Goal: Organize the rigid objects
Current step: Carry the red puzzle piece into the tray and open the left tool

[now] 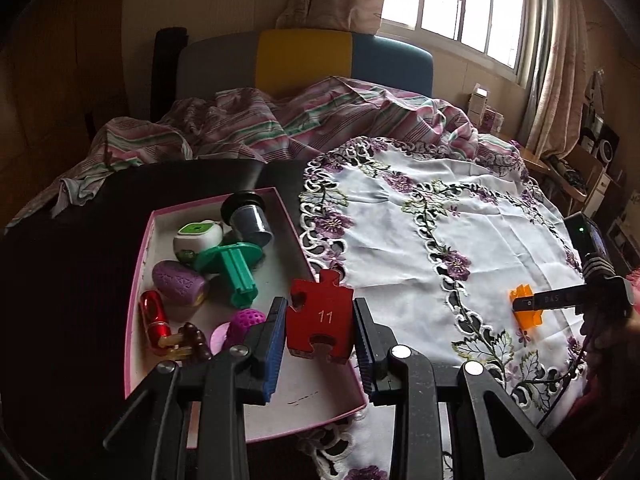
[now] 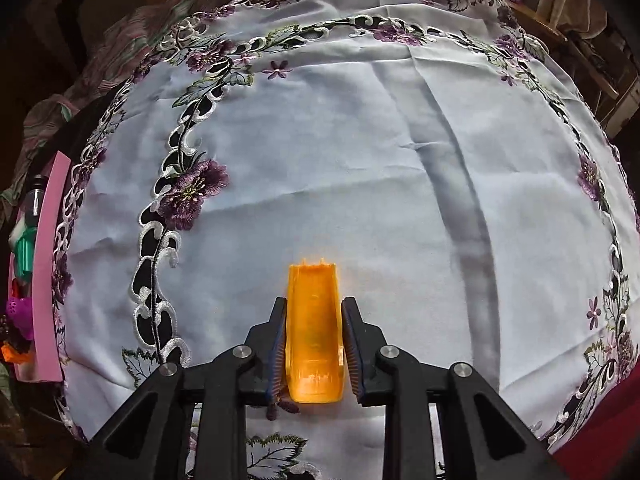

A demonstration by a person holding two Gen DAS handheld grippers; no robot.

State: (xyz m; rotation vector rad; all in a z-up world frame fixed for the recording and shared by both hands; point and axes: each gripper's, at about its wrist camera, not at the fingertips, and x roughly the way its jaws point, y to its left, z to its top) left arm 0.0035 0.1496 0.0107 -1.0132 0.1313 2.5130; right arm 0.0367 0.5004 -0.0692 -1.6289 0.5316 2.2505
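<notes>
Two views to go through, and I start with my left wrist camera. My left gripper [image 1: 320, 322] holds a red puzzle piece [image 1: 320, 316] marked 11, both blue pads pressed against its sides, and it hangs over the right edge of a pink-rimmed box [image 1: 138, 280]. Inside that box I see a green-and-white case [image 1: 198, 238], a dark cup-shaped part [image 1: 250, 218], a teal plastic peg [image 1: 236, 272], a purple oval piece [image 1: 180, 282], a red metallic tube [image 1: 154, 322], a magenta dotted ball [image 1: 248, 320] and some brown beads [image 1: 194, 340]. The box rests on a dark surface beside an embroidered white cloth [image 1: 400, 240] with purple flowers. Far right on that cloth, my right gripper [image 1: 528, 304] reaches in around an orange piece [image 1: 526, 306]. Behind everything lies a striped blanket [image 1: 240, 128] under a bright window [image 1: 452, 4].

From my right wrist camera, my right gripper [image 2: 314, 340] sits narrow around the orange piece [image 2: 314, 328], a translucent curved shell lying lengthwise on the embroidered white cloth [image 2: 360, 160]. The left pad touches its side; on the right I see a thin gap, so I cannot tell whether the grip is firm. At the far left edge the pink box wall [image 2: 48, 264] shows, with bits of teal and magenta behind it
</notes>
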